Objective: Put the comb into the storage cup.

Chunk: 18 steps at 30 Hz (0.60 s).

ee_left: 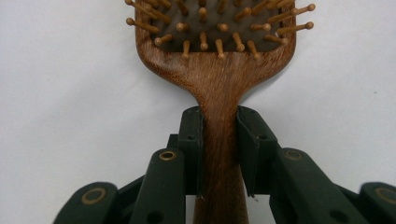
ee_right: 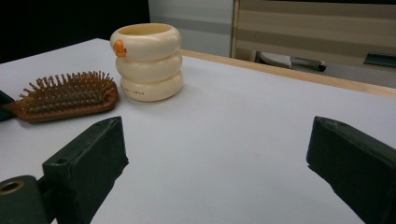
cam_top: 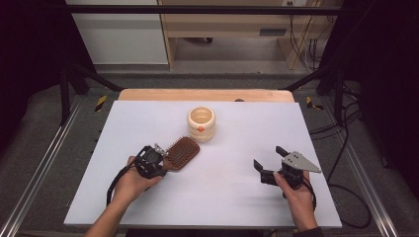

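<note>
Two grippers are before us on the white table [cam_top: 232, 197]. We find the left gripper [ee_left: 219, 135] pinching the handle of a wooden paddle hairbrush [cam_top: 181, 153], its pads pressed against both sides of the neck; the brush lies bristles up, left of centre. Just beyond its far end stands a cream ringed cup [cam_top: 201, 124] with an orange mark. We note the right gripper [cam_top: 269, 160] near the right edge, jaws spread wide with nothing between them.
</note>
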{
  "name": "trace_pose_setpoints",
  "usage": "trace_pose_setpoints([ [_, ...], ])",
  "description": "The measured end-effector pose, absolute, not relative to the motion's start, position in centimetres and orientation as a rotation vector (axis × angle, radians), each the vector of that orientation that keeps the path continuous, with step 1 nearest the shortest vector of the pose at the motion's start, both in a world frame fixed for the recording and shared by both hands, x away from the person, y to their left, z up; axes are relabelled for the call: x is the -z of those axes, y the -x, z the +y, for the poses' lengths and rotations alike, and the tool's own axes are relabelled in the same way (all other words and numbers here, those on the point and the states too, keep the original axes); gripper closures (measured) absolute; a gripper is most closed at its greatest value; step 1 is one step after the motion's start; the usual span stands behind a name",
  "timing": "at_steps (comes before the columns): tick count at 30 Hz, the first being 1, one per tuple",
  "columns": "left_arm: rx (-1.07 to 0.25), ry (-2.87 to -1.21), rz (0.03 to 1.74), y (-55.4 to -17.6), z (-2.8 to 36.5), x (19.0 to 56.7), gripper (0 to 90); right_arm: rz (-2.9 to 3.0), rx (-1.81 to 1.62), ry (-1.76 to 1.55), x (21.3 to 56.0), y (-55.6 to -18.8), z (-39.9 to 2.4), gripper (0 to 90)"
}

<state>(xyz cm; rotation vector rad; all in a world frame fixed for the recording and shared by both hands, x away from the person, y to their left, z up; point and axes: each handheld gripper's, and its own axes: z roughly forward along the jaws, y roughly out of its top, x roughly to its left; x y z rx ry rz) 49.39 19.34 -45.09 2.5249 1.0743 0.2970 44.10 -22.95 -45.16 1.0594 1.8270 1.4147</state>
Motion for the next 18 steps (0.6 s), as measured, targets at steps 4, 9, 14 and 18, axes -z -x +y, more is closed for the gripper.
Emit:
trace_pose_setpoints([
  [4,-0.259,-2.528,1.086,-49.70,19.42,45.03,71.9,1.829,-1.415,-1.058,45.18,-44.11,-22.90,5.0],
  [9,-0.243,-2.535,1.102,-49.91,19.28,44.97,70.6,1.830,-1.415,-1.061,45.19,-44.12,-22.89,5.0],
  [14,-0.249,-2.543,1.108,-49.95,18.77,45.00,65.3,1.835,-1.413,-1.059,45.21,-44.13,-22.86,5.0],
  [18,-0.261,-2.548,1.109,-49.98,18.61,44.99,65.4,1.835,-1.414,-1.057,45.21,-44.13,-22.88,5.0],
])
